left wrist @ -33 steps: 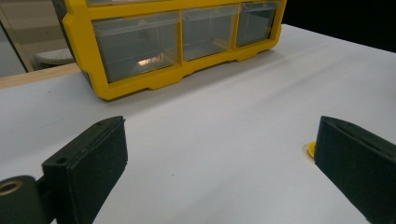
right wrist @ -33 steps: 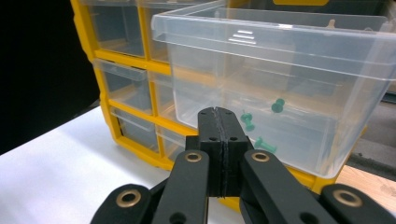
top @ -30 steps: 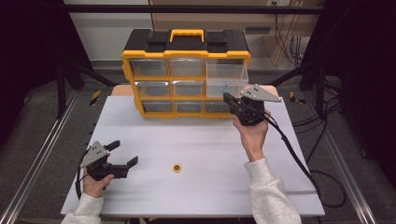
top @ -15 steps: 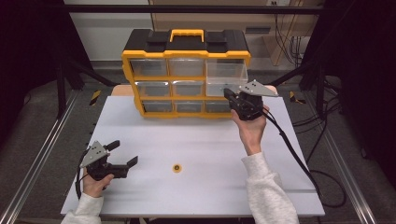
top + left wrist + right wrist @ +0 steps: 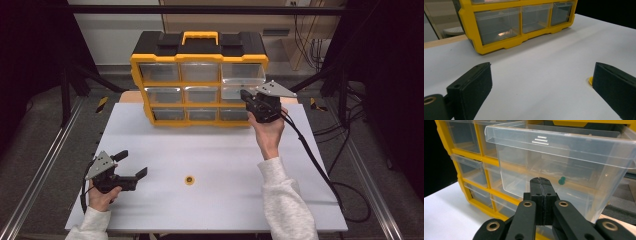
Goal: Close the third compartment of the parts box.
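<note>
Two grippers are in your hands at a white bench (image 5: 225,150). A yellow and black drawer cabinet (image 5: 199,80) stands at the far edge of the bench, with three rows of clear plastic drawers and a yellow handle on top.

Your right gripper (image 5: 246,96) is raised in front of the cabinet's right column, at the level of the middle row. Its jaws are pressed together with nothing between them. In the right gripper view, the closed gripper (image 5: 541,182) points at a clear drawer (image 5: 564,162) that is pulled out toward you. A small green pin (image 5: 561,180) shows through the drawer's front wall, just right of the jaw tips.

Your left gripper (image 5: 129,165) rests low over the near left part of the bench, with its jaws spread wide and nothing between them. In the left gripper view, the bare bench surface lies between the two black jaws.

A small yellow disc (image 5: 189,180) lies on the bench near the middle of its near half, to the right of the left gripper and apart from it. In the left gripper view the disc's edge (image 5: 590,80) peeks out beside the right-hand jaw.
</note>
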### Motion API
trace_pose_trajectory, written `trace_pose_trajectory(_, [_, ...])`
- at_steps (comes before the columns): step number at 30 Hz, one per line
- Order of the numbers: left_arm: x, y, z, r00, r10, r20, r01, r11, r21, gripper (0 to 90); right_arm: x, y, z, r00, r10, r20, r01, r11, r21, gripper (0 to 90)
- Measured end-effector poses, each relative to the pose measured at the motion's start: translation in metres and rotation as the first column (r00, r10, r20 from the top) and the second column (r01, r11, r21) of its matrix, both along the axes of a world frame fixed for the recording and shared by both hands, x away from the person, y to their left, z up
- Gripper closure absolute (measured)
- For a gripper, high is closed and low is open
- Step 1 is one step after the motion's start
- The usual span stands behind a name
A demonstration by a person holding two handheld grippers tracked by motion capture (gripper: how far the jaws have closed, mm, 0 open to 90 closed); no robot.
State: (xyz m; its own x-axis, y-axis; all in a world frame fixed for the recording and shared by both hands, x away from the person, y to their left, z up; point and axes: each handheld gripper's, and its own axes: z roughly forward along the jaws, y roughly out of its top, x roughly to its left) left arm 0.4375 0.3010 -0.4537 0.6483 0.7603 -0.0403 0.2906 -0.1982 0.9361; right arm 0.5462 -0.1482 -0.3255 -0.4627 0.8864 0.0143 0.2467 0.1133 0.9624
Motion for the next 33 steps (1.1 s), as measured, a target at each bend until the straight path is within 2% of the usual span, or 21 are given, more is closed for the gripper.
trace_pose_trajectory(33, [0.0, 0.001, 0.0, 1.0, 0.002, 0.0, -0.002, 1.0, 0.0, 2.8, 0.045, -0.003, -0.009, 0.9992, -0.039, -0.008, 0.039, 0.999, -0.015, 90.0])
